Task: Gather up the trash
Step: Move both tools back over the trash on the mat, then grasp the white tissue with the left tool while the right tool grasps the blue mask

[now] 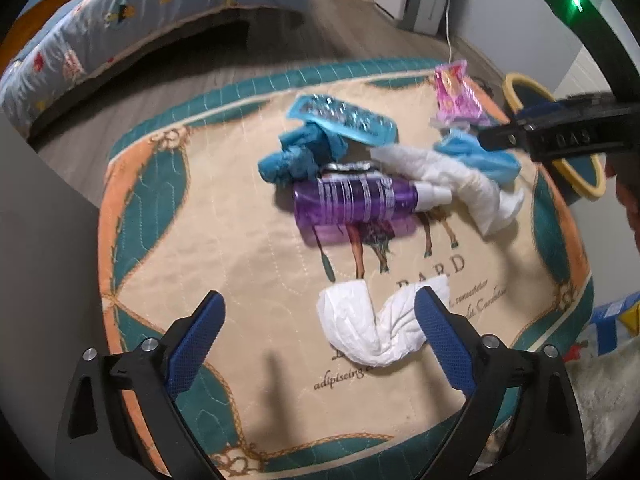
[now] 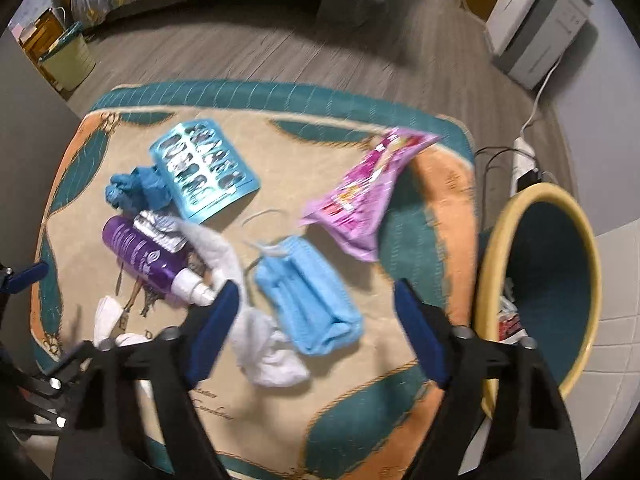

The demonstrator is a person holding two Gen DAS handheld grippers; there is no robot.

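Note:
Trash lies on a quilted mat (image 1: 224,240) (image 2: 360,380). My left gripper (image 1: 320,300) is open, pointing down, with a crumpled white tissue (image 1: 360,332) beneath its right finger. My right gripper (image 2: 316,288) is open over a light blue face mask (image 2: 312,300), its pads clear of the mask. Beyond the tissue lie a purple spray bottle (image 1: 348,200) (image 2: 144,256), a teal crumpled glove (image 1: 296,156) (image 2: 136,192), a blue blister tray (image 1: 344,118) (image 2: 204,168), a pink wrapper (image 1: 458,96) (image 2: 360,200) and a long white tissue (image 1: 460,180) (image 2: 264,344).
A bin with a yellow rim (image 2: 492,248) (image 1: 516,80) and teal inside stands at the mat's right edge, some trash in it. A bed with a blue cover (image 1: 120,28) is behind. A power strip and cables (image 2: 524,160) lie on the wood floor.

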